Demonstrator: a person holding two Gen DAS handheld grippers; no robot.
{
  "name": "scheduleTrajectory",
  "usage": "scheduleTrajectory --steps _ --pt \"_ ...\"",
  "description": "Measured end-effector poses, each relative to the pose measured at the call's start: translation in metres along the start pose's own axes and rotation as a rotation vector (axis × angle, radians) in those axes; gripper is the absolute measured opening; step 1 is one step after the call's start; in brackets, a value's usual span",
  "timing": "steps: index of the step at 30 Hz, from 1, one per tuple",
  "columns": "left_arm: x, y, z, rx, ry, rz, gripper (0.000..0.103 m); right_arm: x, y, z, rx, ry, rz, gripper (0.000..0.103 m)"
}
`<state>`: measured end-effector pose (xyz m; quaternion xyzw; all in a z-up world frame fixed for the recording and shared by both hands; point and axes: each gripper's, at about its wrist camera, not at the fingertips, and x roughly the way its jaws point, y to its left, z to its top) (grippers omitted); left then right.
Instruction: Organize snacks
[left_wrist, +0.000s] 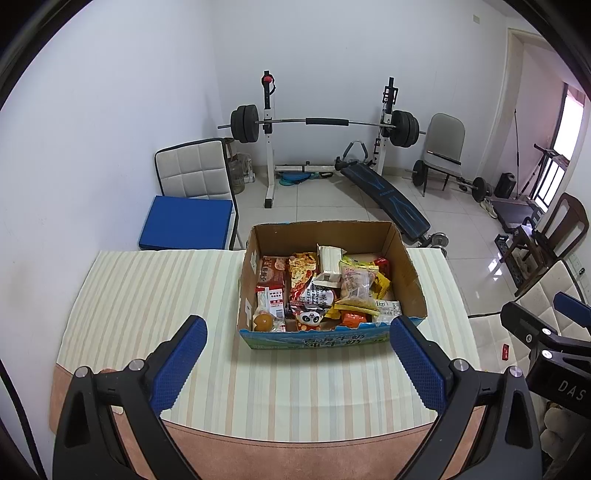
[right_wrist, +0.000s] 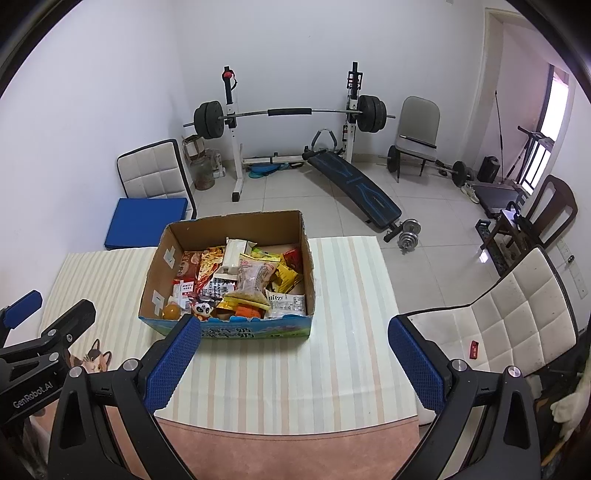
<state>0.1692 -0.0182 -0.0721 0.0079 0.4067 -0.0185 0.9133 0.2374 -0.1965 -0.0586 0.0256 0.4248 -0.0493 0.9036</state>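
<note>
Nearest the lens, the left hand-held gripper (left_wrist: 297, 363) is spread wide with nothing between its blue pads, poised above the near part of the tabletop (left_wrist: 147, 295); the right hand-held gripper (right_wrist: 293, 363) is likewise released and empty, one blue finger (right_wrist: 173, 363) overlapping the box's near wall in the right wrist view and the other (right_wrist: 417, 363) over the tabletop's right edge. A striped cloth (right_wrist: 280, 387) covers most of the tabletop, with a pinkish border bare at the near edge. Just beyond the fingertips stands the open cardboard box (left_wrist: 413, 273), its near wall printed blue and green, and the snacks (left_wrist: 321, 291) lie jumbled inside it: a panda-printed pack (left_wrist: 310, 318) and an orange ball-shaped item (left_wrist: 263, 322) against the near wall, a clear bag of pale pieces (left_wrist: 355, 282) on top toward the right, a white packet (left_wrist: 328, 258) propped farther back. Beside the tabletop on the right is a white quilted chair (right_wrist: 517, 317). Behind the tabletop, a second quilted chair carries a blue cushion (left_wrist: 186, 221). Farther off on the tiled floor, a sit-up bench (left_wrist: 388, 199) slants before a barbell rack (left_wrist: 325, 123) at the wall.
</note>
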Motion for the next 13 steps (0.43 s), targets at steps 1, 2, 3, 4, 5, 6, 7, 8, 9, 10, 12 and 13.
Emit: scheduleTrajectory --steps 1,2,3,4,5,6,7,8,9,10,12,13 --pt "-0.0001 0.0003 -0.0001 -0.001 0.000 0.000 0.102 0.0006 0.0009 0.0004 0.000 0.001 0.000 0.103" --pt "0.0000 0.0002 0.0008 -0.001 0.000 -0.001 0.102 -0.0001 0.0002 -0.0001 0.000 0.001 0.001 0.103" --pt "0.0001 -0.0001 0.0012 -0.001 0.001 -0.002 0.102 -0.0010 -0.0004 -0.0010 0.002 0.001 0.001 0.103" --pt "-0.0001 0.0000 0.0012 0.000 0.000 -0.002 0.102 -0.0014 -0.0001 -0.0013 0.002 0.001 0.000 0.103" --pt "-0.0001 0.0001 0.0013 0.000 -0.001 0.000 0.102 -0.0009 0.0008 -0.0011 0.002 0.003 0.001 0.103" --pt "0.0000 0.0000 0.0013 0.000 0.000 -0.001 0.102 -0.0027 -0.0007 -0.0022 0.005 0.002 0.002 0.103" --pt "0.0001 -0.0001 0.0015 0.000 0.000 -0.001 0.102 -0.0032 -0.0008 -0.0031 0.005 0.002 0.000 0.103" --pt "-0.0002 0.0000 0.0008 -0.002 -0.001 0.000 0.102 -0.0032 -0.0005 -0.0032 0.003 0.003 0.000 0.103" --pt "-0.0003 -0.0002 0.0009 -0.001 -0.002 0.001 0.102 -0.0033 -0.0007 -0.0040 0.004 0.004 0.000 0.103" --pt "-0.0005 -0.0006 0.0015 0.001 -0.005 0.004 0.102 -0.0034 -0.0007 -0.0042 0.003 0.005 0.001 0.103" --pt "-0.0010 -0.0011 0.0028 0.002 -0.010 0.003 0.102 -0.0033 -0.0005 -0.0050 0.003 0.007 0.002 0.103" --pt "-0.0006 -0.0009 0.0028 0.003 -0.010 -0.001 0.102 -0.0033 -0.0005 -0.0049 0.002 0.007 0.001 0.103"
